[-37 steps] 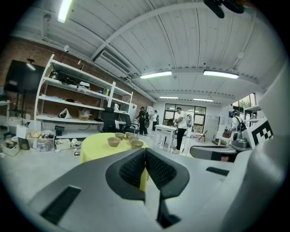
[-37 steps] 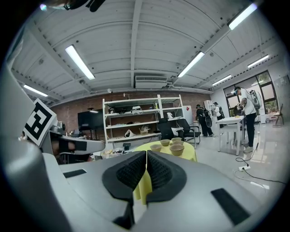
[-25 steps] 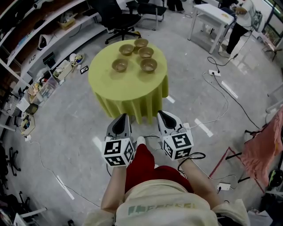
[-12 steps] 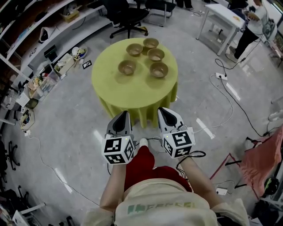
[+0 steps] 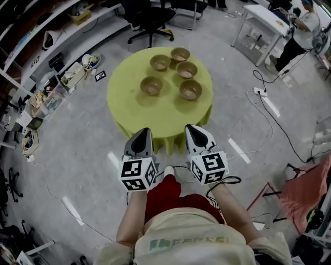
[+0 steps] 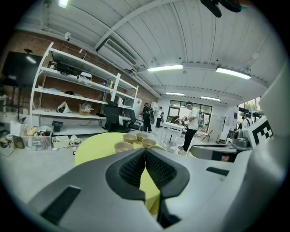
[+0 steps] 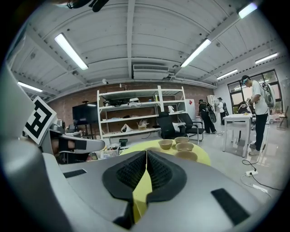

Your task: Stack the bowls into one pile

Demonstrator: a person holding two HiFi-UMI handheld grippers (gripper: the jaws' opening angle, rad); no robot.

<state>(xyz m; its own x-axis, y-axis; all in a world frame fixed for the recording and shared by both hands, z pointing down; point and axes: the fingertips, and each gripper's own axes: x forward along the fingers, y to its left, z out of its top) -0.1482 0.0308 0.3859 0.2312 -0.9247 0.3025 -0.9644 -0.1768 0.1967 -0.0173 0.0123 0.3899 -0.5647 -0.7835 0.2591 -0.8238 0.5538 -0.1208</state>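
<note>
Several tan bowls stand apart on a round table with a yellow-green cloth [image 5: 139, 111]: one at the near left [image 5: 151, 85], one at the near right [image 5: 191, 89], others behind [image 5: 160, 62] [image 5: 180, 54] [image 5: 186, 69]. My left gripper [image 5: 142, 133] and right gripper [image 5: 191, 129] are held side by side short of the table's near edge, both shut with nothing in them. In the left gripper view the bowls [image 6: 123, 146] show beyond the shut left gripper [image 6: 145, 152]. The right gripper view shows bowls [image 7: 165, 143] past the shut right gripper [image 7: 146, 154].
A black office chair [image 5: 147, 15] stands behind the table. Shelving and bins of clutter [image 5: 51, 98] line the left. A white table [image 5: 261, 20] and a person [image 5: 297, 31] are at the far right. Cables [image 5: 269, 103] run over the grey floor; a pink cloth [image 5: 305, 176] hangs at the right.
The table and bowls have come nearer and sit lower in the head view. Both grippers stay shut, side by side in front of me.
</note>
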